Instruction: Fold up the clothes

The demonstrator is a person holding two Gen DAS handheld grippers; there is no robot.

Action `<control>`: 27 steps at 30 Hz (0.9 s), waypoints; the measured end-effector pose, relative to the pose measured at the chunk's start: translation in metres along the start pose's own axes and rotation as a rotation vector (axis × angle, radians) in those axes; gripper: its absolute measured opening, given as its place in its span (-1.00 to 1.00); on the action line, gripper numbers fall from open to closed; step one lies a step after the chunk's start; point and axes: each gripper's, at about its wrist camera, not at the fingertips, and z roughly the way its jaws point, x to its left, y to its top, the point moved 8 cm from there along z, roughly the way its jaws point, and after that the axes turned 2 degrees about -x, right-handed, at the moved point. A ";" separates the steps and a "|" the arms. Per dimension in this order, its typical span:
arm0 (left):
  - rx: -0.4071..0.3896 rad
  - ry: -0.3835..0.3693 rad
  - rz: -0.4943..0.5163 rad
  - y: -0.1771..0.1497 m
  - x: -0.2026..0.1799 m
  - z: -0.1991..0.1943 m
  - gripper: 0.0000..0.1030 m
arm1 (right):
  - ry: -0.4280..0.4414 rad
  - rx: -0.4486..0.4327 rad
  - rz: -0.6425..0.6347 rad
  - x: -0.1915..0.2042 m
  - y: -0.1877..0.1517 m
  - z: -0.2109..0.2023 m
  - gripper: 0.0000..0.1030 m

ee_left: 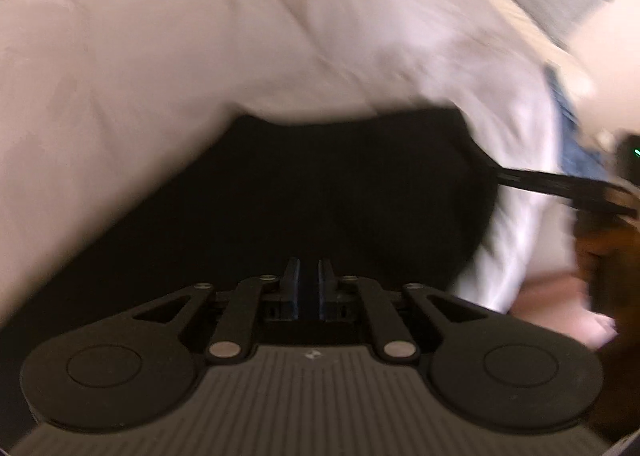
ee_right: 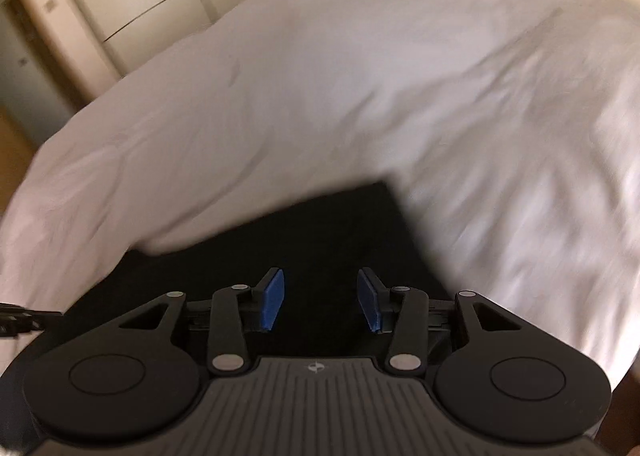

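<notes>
While the black cloth (ee_right: 304,240) lies flat on the white bed (ee_right: 360,76), folding looks partly done: left gripper (ee_left: 308,276) jaws nearly shut, maybe pinching it; right gripper (ee_right: 320,298) jaws wide, empty.

Left wrist view sits right behind the left tool (ee_left: 308,276), looking forward and down, close over a black garment (ee_left: 320,196) on a white bed (ee_left: 160,56). Right wrist view does the same behind the right tool (ee_right: 320,298). Both share garment (ee_right: 312,232) and bed (ee_right: 360,76) (both blurred); the left view catches the right tool (ee_left: 568,184) at its right edge.
</notes>
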 end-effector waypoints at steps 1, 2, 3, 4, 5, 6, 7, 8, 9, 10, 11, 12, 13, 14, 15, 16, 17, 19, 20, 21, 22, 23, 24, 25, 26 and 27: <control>0.026 0.019 0.037 -0.016 -0.002 0.006 -0.72 | 0.012 0.027 -0.019 0.008 -0.013 0.002 -0.14; 0.051 0.038 0.074 -0.031 -0.004 0.013 -0.71 | -0.005 0.049 -0.051 0.010 -0.025 0.007 -0.14; 0.075 0.058 0.106 -0.046 -0.004 0.018 -0.71 | -0.041 0.063 -0.089 0.007 -0.034 0.015 -0.14; 0.084 0.079 0.105 -0.055 0.009 0.020 -0.78 | -0.075 0.073 -0.117 0.003 -0.041 0.022 -0.17; 0.093 0.101 0.104 -0.063 0.021 0.021 -0.90 | -0.101 0.068 -0.110 -0.007 -0.039 0.025 -0.35; 0.098 0.119 0.097 -0.071 0.033 0.021 -0.93 | -0.126 0.063 -0.103 -0.016 -0.037 0.028 -0.48; 0.080 0.119 0.057 -0.071 0.046 0.012 -0.93 | -0.145 0.055 -0.085 -0.026 -0.034 0.029 -0.57; 0.058 0.138 0.024 -0.072 0.059 0.000 -0.93 | -0.142 0.029 -0.030 -0.032 -0.028 0.020 -0.46; 0.037 0.157 -0.008 -0.073 0.072 -0.011 -0.93 | -0.143 -0.010 0.020 -0.037 -0.021 0.009 -0.45; 0.022 0.173 -0.034 -0.075 0.080 -0.023 -0.93 | -0.144 -0.047 0.069 -0.041 -0.015 -0.003 -0.41; 0.007 0.186 -0.059 -0.078 0.088 -0.035 -0.88 | -0.148 -0.074 0.118 -0.043 -0.014 -0.016 -0.25; -0.010 0.181 -0.082 -0.081 0.090 -0.044 -0.87 | -0.160 -0.096 0.177 -0.047 -0.016 -0.027 -0.17; -0.027 0.176 -0.104 -0.085 0.092 -0.053 -0.87 | -0.163 -0.109 0.232 -0.050 -0.020 -0.036 -0.15; -0.045 0.171 -0.127 -0.089 0.094 -0.062 -0.87 | -0.161 -0.122 0.292 -0.055 -0.024 -0.043 -0.15; -0.071 0.166 -0.150 -0.093 0.094 -0.069 -0.86 | -0.142 -0.133 0.365 -0.063 -0.030 -0.044 -0.15; -0.088 0.156 -0.177 -0.097 0.095 -0.071 -0.85 | -0.123 -0.145 0.438 -0.070 -0.035 -0.044 -0.16; -0.106 0.147 -0.203 -0.100 0.096 -0.074 -0.83 | -0.103 -0.156 0.510 -0.078 -0.040 -0.045 -0.26; -0.140 0.132 -0.245 -0.103 0.101 -0.074 -0.81 | -0.034 -0.180 0.651 -0.091 -0.047 -0.042 -0.35; -0.158 0.124 -0.264 -0.105 0.103 -0.073 -0.79 | 0.006 -0.187 0.690 -0.095 -0.047 -0.036 -0.35; -0.176 0.120 -0.269 -0.107 0.105 -0.071 -0.77 | 0.023 -0.191 0.689 -0.097 -0.046 -0.030 -0.35; -0.193 0.115 -0.268 -0.110 0.106 -0.069 -0.76 | 0.040 -0.195 0.687 -0.100 -0.045 -0.024 -0.35; -0.210 0.111 -0.268 -0.113 0.107 -0.067 -0.76 | 0.056 -0.199 0.686 -0.102 -0.044 -0.018 -0.35; -0.227 0.107 -0.267 -0.115 0.108 -0.066 -0.76 | 0.074 -0.202 0.687 -0.105 -0.043 -0.012 -0.35; -0.243 0.103 -0.267 -0.118 0.109 -0.064 -0.76 | 0.094 -0.203 0.696 -0.108 -0.043 -0.005 -0.35; -0.260 0.098 -0.266 -0.120 0.110 -0.062 -0.76 | 0.116 -0.204 0.703 -0.111 -0.043 0.001 -0.44; -0.277 0.094 -0.265 -0.123 0.111 -0.061 -0.76 | 0.134 -0.207 0.696 -0.112 -0.043 0.005 -0.60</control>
